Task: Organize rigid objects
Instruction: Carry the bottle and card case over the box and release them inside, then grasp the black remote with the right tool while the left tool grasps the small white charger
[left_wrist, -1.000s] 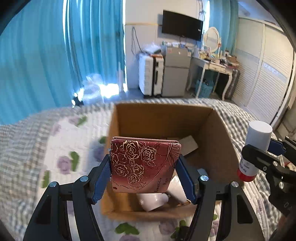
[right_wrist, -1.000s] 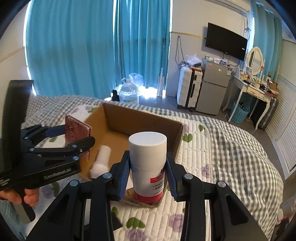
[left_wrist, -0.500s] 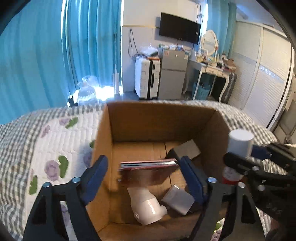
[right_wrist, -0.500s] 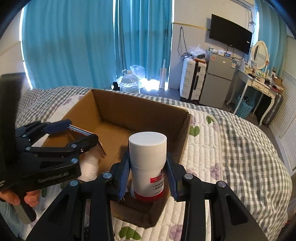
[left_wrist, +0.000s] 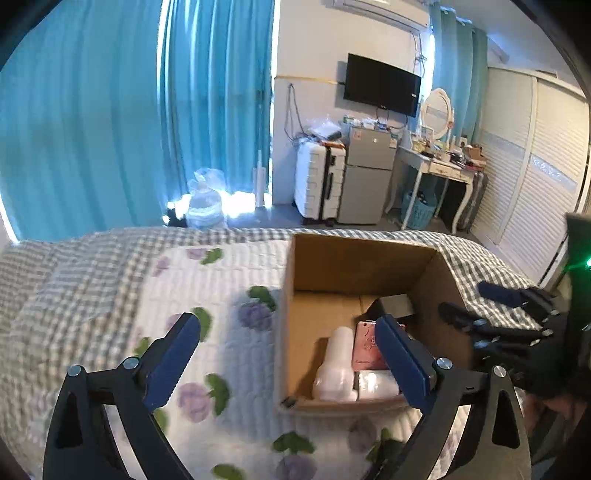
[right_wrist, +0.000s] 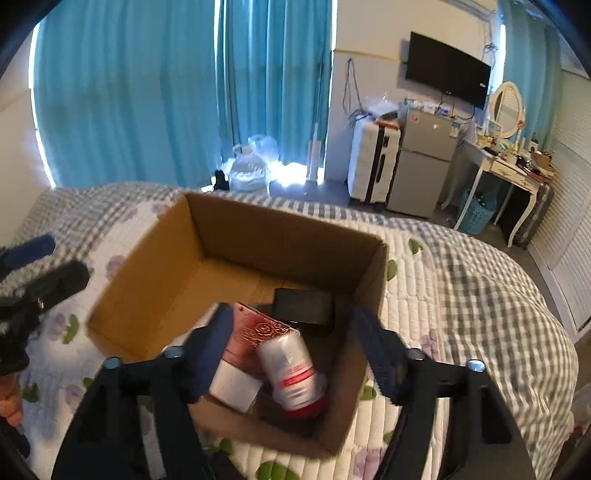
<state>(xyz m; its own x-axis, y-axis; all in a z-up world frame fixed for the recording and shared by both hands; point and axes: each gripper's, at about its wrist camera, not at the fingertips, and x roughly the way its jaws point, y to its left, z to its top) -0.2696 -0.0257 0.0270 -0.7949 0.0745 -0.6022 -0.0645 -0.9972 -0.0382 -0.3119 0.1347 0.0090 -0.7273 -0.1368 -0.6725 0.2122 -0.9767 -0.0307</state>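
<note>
An open cardboard box (right_wrist: 280, 236) sits on the bed. Inside lie a red rose-patterned case (right_wrist: 258, 332), a white bottle with a red label (right_wrist: 291, 369), a black box (right_wrist: 303, 306) and a white block (right_wrist: 234, 386). My right gripper (right_wrist: 293, 343) is open and empty just above the box's near end. My left gripper (left_wrist: 288, 354) is open and empty, with its right finger over the box (left_wrist: 354, 258). In the left wrist view the case (left_wrist: 365, 347) lies beside a white bottle (left_wrist: 336, 365). The right gripper (left_wrist: 480, 306) shows at the box's right side.
The bed has a floral quilt (left_wrist: 229, 295) and checked cover (right_wrist: 480, 288). The left gripper (right_wrist: 33, 266) shows at left in the right wrist view. Beyond the bed are blue curtains, a white suitcase (left_wrist: 314, 184), a small fridge (left_wrist: 365, 173) and a dressing table (left_wrist: 439, 166).
My left gripper opened and let the rose case drop into the box, then moved left. My right gripper opened and released the white bottle, which now lies in the box.
</note>
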